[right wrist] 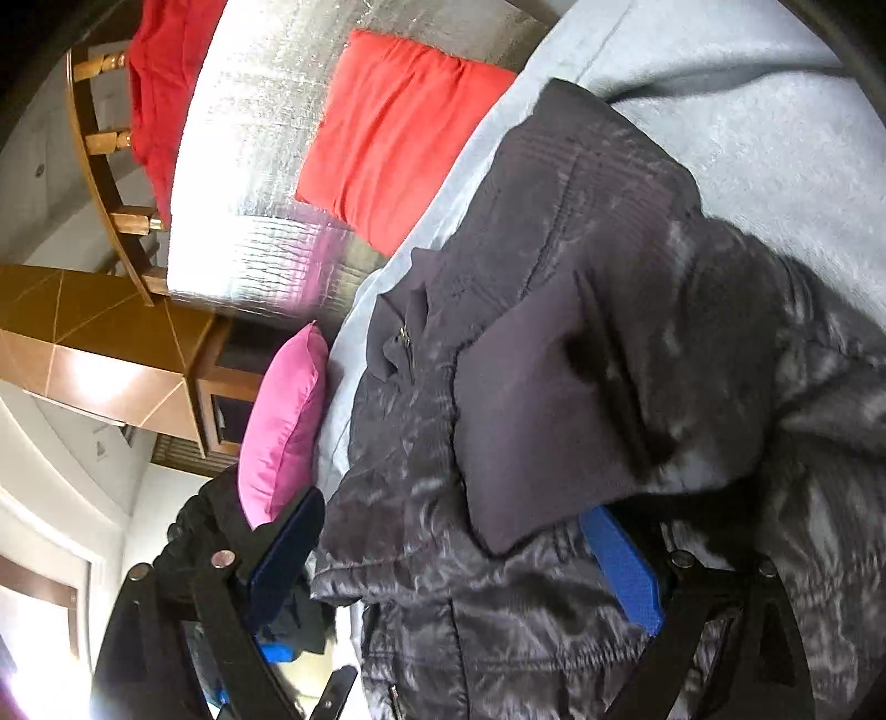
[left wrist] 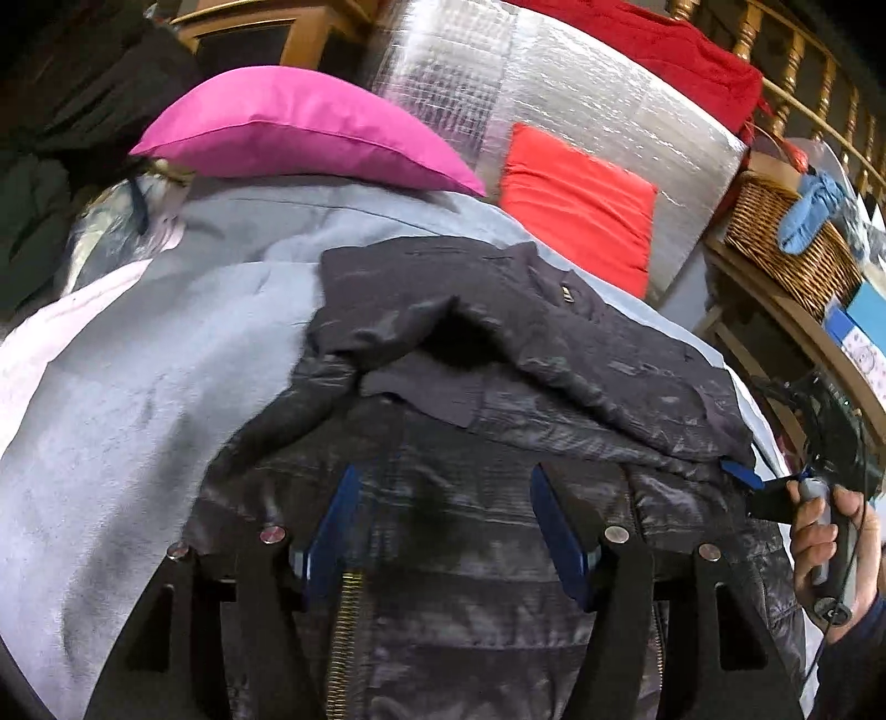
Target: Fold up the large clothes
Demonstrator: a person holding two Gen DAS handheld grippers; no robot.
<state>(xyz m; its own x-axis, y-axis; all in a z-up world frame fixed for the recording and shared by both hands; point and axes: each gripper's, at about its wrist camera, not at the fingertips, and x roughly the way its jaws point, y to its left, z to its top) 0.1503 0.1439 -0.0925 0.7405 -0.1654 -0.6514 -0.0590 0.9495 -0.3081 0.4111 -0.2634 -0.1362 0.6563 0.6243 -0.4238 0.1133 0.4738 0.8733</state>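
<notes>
- Dark clothing is heaped at about 9 o'clock in the left wrist view, beside a wooden cabinet (left wrist: 266, 33) at 11 o'clock.
- A pink cushion (left wrist: 299, 133) rests on the far edge of a pale blue blanket (left wrist: 138, 376) that covers the bed.
- The task's thing, a dark quilted jacket (left wrist: 487, 399), lies on that blanket in the middle of the view, partly folded over itself.
- The left claw (left wrist: 446, 526) hovers over the jacket with its blue pads apart, nothing between them.
- A silver foil sheet (left wrist: 581, 88) stands behind the bed at 12 o'clock, with a red cushion (left wrist: 576, 205) against it.
- A wicker basket (left wrist: 786, 243) sits on a wooden shelf at 3 o'clock.
- The right claw (right wrist: 470, 559), held in a hand (left wrist: 819, 531), stands wide apart, one pad tucked under a jacket flap.
</notes>
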